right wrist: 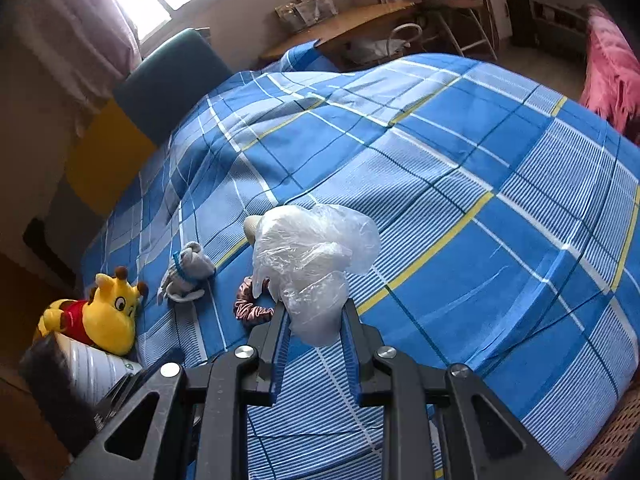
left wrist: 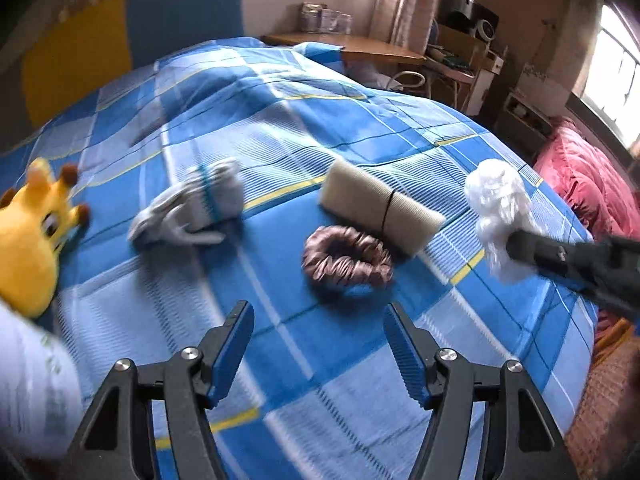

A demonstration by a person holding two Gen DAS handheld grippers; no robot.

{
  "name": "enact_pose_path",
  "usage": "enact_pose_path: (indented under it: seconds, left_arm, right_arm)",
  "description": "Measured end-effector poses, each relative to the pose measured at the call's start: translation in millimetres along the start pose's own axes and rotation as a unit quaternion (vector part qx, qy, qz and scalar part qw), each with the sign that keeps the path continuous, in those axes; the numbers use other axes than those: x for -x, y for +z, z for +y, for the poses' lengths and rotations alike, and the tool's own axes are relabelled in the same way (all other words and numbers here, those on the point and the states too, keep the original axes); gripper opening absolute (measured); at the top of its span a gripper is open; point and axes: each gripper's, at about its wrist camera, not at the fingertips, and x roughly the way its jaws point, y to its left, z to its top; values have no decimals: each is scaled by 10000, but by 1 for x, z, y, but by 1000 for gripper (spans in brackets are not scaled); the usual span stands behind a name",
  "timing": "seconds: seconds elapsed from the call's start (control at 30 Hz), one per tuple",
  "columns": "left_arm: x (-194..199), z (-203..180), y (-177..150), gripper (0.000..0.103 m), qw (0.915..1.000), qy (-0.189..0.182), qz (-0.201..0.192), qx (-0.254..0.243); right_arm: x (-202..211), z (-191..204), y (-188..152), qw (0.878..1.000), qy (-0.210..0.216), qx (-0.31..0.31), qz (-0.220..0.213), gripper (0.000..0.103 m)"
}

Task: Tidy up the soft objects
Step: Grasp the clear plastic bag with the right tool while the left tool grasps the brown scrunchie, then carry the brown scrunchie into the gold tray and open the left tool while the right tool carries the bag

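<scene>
Blue checked bedspread (left wrist: pixel 304 128) carried the clutter: right tongs (right wrist: pixel 314 312) were clamped on a crumpled plastic bag (right wrist: pixel 312 256), lifted clear for sorting, while left tongs (left wrist: pixel 320 328) stood apart, empty, scrunchie (left wrist: pixel 346 260) just ahead, likely next.

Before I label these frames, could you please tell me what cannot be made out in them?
- Beige sponge: right wrist view, nearly all hidden behind the plastic bag held in the right tongs.
- Brown scrunchie: same view, partly covered by bag and tongs.
- White container: left wrist view, cut by the left edge, print blurred.
- Desk items: too small.
</scene>
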Motion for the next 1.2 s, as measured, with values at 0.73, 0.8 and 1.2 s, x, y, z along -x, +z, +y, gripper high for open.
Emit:
enact_pose_path:
  seconds: [0.73, 0.8, 1.2]
  left_arm:
    - [-17, 3, -15, 13, 9997, -209, 157, -31]
    - [0, 12, -32, 13, 9996, -216, 193, 71]
    - [75, 49, -158, 13, 9960, 488, 32, 750]
  right_arm:
    - [-12, 15, -8, 9986, 75, 463, 243, 24]
    - [-20, 27, -15, 9958, 140, 779, 452, 24]
    - [-70, 77, -72, 9536, 33, 2409, 1805, 28]
